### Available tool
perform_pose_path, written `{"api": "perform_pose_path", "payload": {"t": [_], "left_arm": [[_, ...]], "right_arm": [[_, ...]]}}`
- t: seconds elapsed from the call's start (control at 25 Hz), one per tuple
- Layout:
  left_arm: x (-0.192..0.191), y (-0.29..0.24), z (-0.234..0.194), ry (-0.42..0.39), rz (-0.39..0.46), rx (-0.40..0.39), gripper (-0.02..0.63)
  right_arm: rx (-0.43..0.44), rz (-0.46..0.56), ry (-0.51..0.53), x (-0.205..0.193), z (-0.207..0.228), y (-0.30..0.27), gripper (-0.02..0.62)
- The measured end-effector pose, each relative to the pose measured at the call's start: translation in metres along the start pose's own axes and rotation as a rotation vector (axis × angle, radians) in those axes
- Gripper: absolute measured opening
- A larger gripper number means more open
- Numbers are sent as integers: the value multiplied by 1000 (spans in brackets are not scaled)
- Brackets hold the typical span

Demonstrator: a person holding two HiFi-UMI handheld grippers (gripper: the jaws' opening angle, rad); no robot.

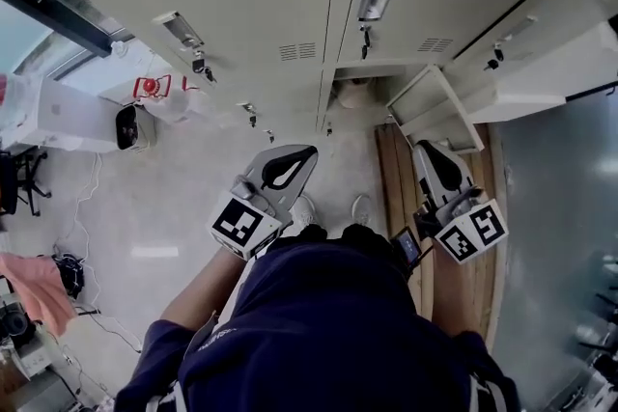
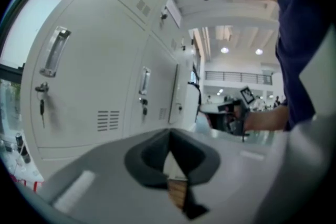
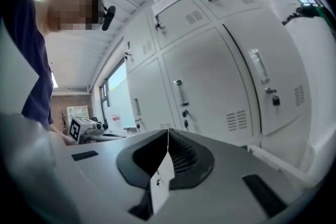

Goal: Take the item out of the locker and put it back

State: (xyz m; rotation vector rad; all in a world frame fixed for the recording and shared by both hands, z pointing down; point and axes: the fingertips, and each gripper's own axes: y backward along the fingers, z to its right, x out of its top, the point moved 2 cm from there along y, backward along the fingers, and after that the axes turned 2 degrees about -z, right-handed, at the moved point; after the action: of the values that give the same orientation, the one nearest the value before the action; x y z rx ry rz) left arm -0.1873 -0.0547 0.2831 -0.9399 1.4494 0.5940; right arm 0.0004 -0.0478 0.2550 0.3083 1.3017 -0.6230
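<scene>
In the head view a low locker [image 1: 340, 84] stands open, its door [image 1: 430, 116] swung out to the right. A pale rounded item [image 1: 355, 96] shows dimly in the opening. My left gripper [image 1: 307, 150] is held level in front of the lockers, left of the opening, jaws shut with nothing between them. My right gripper [image 1: 422, 148] is level beside the open door, also shut and empty. In the left gripper view the left gripper [image 2: 169, 132] faces closed locker doors [image 2: 89, 86]. In the right gripper view the right gripper [image 3: 167, 132] faces closed doors [image 3: 210, 92] too.
Keys hang from several locker doors [image 1: 198, 63]. Wooden planks [image 1: 396, 178] lie on the floor under the open door. A white box [image 1: 68, 116] and a red-printed bag [image 1: 159, 92] sit at the left. A grey panel [image 1: 560, 207] runs along the right. My shoes [image 1: 360, 207] stand close to the lockers.
</scene>
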Motion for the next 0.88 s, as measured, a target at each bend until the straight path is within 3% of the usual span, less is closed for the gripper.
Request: {"api": "perform_pose_path", "payload": {"t": [0.24,0.88], "left_arm": [[23,-5,5,8,55,41,3],[33,-52,16,24,61,113,3]], "right_arm": [[94,13,94,40,-37,-12,8],[238,-69,189,44,-29,-33,6]]}}
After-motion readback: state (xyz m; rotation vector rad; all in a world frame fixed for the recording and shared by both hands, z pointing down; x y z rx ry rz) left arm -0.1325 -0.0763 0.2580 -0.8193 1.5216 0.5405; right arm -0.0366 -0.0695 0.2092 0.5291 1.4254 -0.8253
